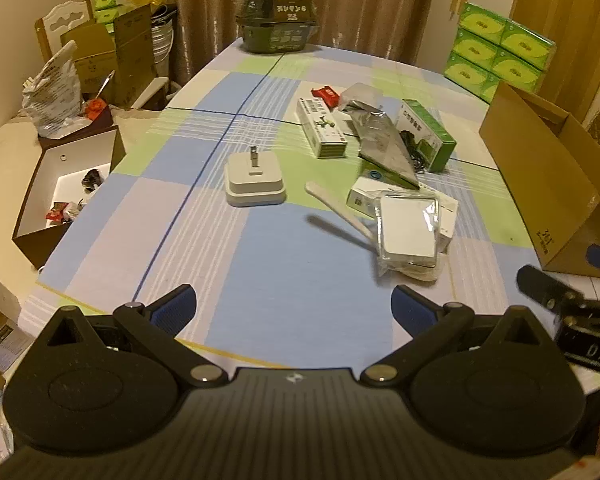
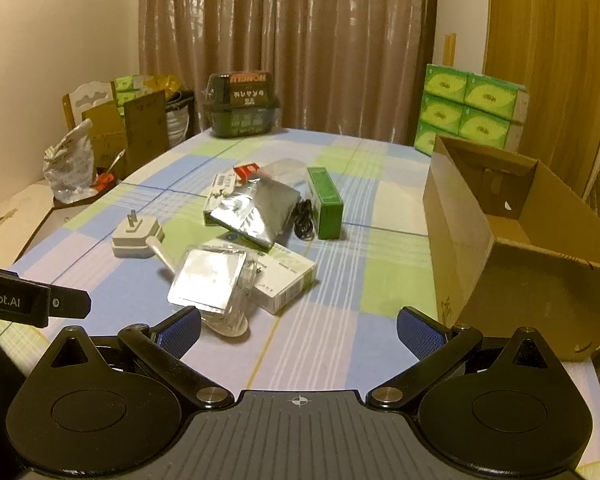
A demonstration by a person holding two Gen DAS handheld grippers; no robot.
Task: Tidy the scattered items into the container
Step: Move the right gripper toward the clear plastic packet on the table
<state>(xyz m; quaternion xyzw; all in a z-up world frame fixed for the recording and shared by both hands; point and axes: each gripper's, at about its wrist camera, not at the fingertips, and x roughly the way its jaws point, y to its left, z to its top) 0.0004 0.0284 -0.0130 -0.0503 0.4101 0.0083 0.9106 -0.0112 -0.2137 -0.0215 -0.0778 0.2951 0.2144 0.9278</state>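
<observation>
We hold our left gripper (image 1: 294, 306) and right gripper (image 2: 298, 330) low over the near table (image 1: 292, 280) edge, both spread wide and empty, level and aimed forward. The cardboard box (image 2: 512, 256) at the right is cut off by the frame, and its inside is partly hidden. The wrapped white pad (image 2: 208, 276) lies ahead, flat, its stick-like part angled toward the charger (image 1: 254, 180).

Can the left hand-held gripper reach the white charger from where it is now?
Probably yes: the left hand-held gripper is open, and only bare tablecloth lies between it and the white charger.
</observation>
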